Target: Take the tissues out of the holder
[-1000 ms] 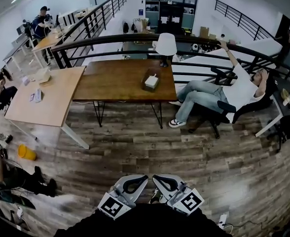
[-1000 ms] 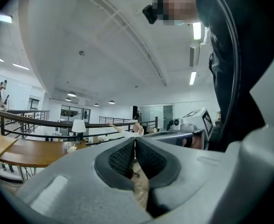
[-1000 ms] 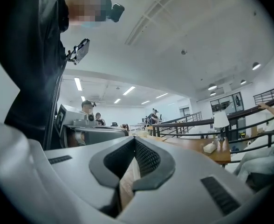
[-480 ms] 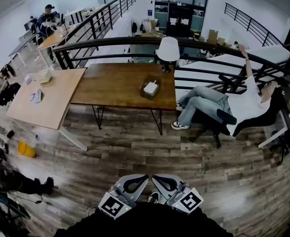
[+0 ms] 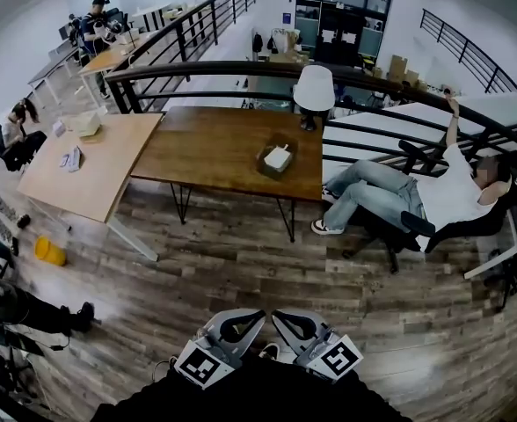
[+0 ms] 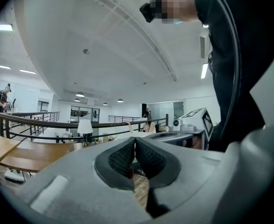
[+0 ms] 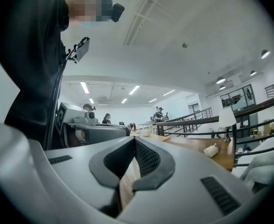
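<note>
Left tongs (image 5: 251,317) and right tongs (image 5: 282,318): fully closed, empty. Tissues (image 5: 279,156) sit in the holder (image 5: 265,164) on the brown bench (image 5: 206,148), well apart. Risks: closed tongs would shove the holder; a 1-handed pull may lift it.

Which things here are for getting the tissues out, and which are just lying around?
For the job:
- tissues
- holder
- left gripper and right gripper, both shut and empty

Just lying about:
- lamp
- yellow container on the floor
- light wooden table
- person in the chair
</note>
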`<state>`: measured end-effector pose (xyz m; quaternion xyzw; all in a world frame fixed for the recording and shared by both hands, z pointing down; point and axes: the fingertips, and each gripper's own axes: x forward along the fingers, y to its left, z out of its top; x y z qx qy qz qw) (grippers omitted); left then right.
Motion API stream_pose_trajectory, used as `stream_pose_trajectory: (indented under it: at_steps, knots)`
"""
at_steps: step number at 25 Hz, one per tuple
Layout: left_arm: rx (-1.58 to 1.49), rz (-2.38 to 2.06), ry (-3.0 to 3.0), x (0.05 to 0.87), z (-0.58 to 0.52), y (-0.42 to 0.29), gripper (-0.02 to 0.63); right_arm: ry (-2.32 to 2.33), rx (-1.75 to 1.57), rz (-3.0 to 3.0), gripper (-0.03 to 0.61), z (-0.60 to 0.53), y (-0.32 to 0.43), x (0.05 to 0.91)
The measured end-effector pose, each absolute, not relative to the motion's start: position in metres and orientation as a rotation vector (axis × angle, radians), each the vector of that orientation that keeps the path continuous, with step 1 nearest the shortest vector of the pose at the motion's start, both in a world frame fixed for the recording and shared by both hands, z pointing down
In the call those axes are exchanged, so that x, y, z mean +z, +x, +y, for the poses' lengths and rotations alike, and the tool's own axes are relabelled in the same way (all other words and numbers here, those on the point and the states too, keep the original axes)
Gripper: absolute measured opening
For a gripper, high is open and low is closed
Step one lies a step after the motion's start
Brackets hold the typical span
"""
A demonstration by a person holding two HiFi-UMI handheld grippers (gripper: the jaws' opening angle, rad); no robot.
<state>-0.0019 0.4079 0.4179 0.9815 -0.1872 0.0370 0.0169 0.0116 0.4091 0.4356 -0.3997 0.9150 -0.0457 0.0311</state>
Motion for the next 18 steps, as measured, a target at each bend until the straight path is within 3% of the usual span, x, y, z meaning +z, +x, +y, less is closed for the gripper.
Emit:
stream_pose_trajectory:
  at_steps: [18]
  knots:
    - [0.035,-0.469,3.053,0.424,0.306,0.029,0.010,-1.368,-0.145,2.802,0.005,0.316,0.040,0.440]
